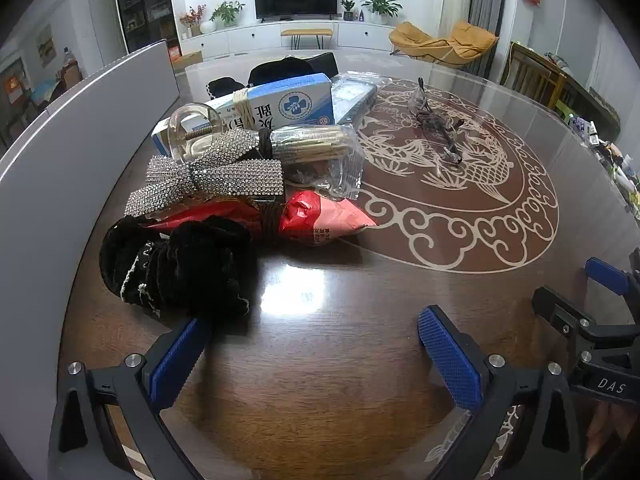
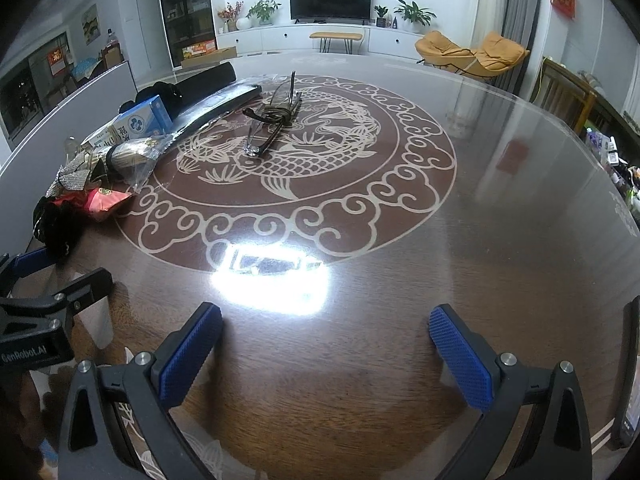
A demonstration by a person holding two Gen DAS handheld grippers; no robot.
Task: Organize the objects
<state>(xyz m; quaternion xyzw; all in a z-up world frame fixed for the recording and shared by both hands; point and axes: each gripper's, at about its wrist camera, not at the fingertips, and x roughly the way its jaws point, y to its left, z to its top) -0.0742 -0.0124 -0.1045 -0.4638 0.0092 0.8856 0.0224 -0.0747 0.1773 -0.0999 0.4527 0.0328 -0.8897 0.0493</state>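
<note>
Both wide | left gripper point(image 1: 312, 354) empty | right gripper point(image 2: 326, 350) empty

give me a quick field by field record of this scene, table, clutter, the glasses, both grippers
surface: round dark wooden table with a pale fish and cloud inlay under glass
clutter: piled along the table's left side
nearest item: black fuzzy fabric piece
on the pile: rhinestone bow, red plastic packet, blue and white cardboard box
apart from pile: brown-framed eyeglasses lying on the inlay
left gripper: jaws open, nothing between them
right gripper: jaws open, nothing between them
</note>
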